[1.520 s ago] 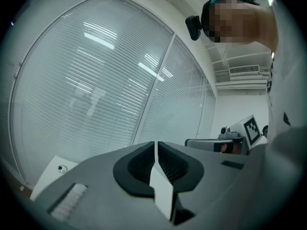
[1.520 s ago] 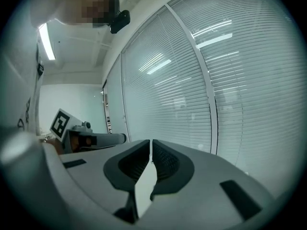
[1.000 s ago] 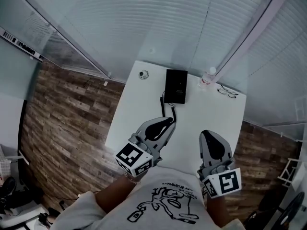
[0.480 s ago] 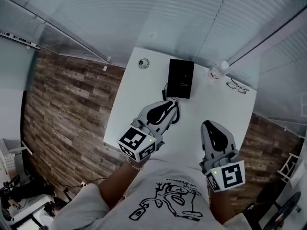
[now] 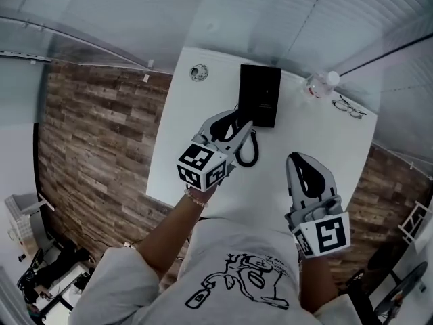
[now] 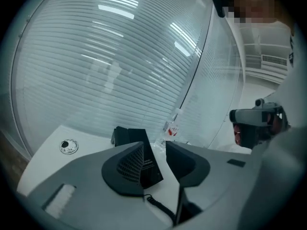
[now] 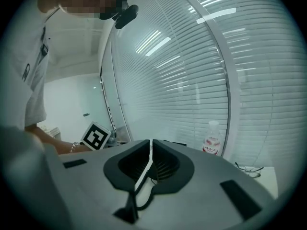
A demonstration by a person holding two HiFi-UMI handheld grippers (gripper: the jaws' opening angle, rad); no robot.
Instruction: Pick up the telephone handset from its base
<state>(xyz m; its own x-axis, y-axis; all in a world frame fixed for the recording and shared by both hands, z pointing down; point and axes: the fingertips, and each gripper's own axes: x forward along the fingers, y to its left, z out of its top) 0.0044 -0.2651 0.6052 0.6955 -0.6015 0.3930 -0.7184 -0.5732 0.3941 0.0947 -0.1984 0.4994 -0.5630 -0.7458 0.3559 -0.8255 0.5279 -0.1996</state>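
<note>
Left claw (image 5: 237, 122): jaws partly apart, just been opening. Nothing gripped; I see the telephone (image 5: 259, 93) through the gap, beyond the tips.
Right claw (image 5: 302, 158): jaws together, empty.
Telephone: far edge of the white table (image 5: 338, 147); I can't separate the handset from the base.
Coiled cord (image 5: 249, 151): beside the left claw.

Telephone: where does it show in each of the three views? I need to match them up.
Head view: telephone at top centre.
Left gripper view: telephone low, left of centre, its lower part hidden.
Right gripper view: not clearly in it; a thin dark strip near the centre may be its edge.
Shared landmark: water bottle, to the telephone's right.
</note>
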